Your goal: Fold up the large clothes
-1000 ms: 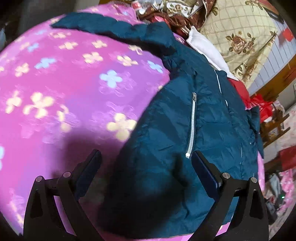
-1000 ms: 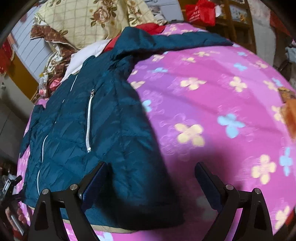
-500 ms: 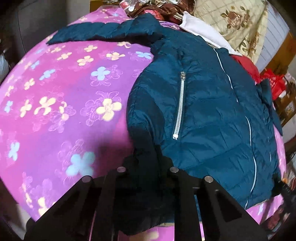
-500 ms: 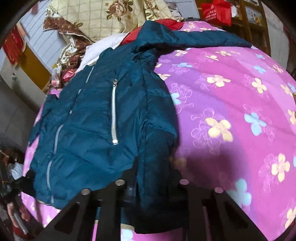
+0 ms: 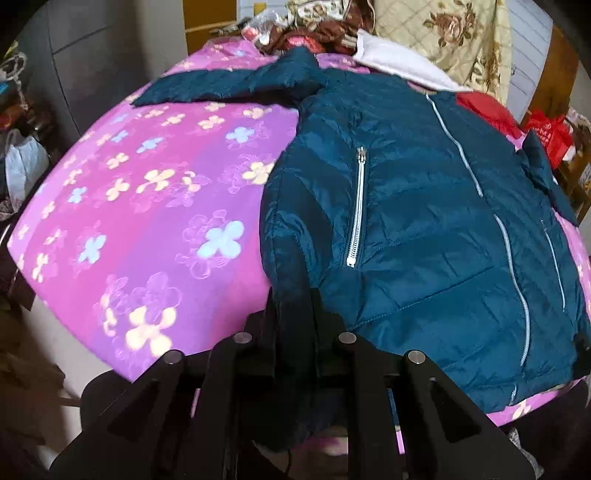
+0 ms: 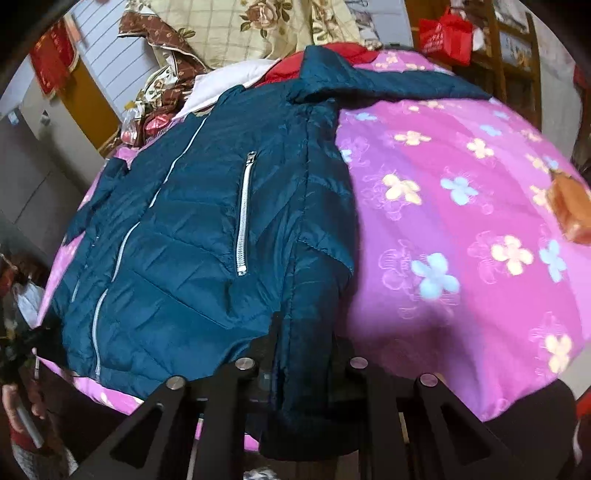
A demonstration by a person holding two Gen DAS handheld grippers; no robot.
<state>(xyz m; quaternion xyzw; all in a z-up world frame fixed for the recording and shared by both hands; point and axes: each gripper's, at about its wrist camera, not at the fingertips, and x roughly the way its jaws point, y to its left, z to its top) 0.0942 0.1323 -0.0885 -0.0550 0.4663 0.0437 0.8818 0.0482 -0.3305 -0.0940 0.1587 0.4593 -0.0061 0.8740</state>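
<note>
A dark teal puffer jacket lies front up on the pink flowered bedspread, with silver pocket zips and one sleeve stretched out at the far left. My left gripper is shut on the jacket's near left hem corner, and the cloth bunches up between its fingers. In the right wrist view the same jacket spreads to the left, its other sleeve reaching far right. My right gripper is shut on the near right hem corner, which hangs over the bed's edge.
Floral pillows, a white garment and a red garment are heaped at the head of the bed. A red bag sits on wooden shelves beyond. A brown item lies at the bedspread's right edge.
Both grippers went from wide open over the jacket's hem to shut on its two near corners. Both then pulled back and lifted a little, dragging the hem toward the bed's near edge.
</note>
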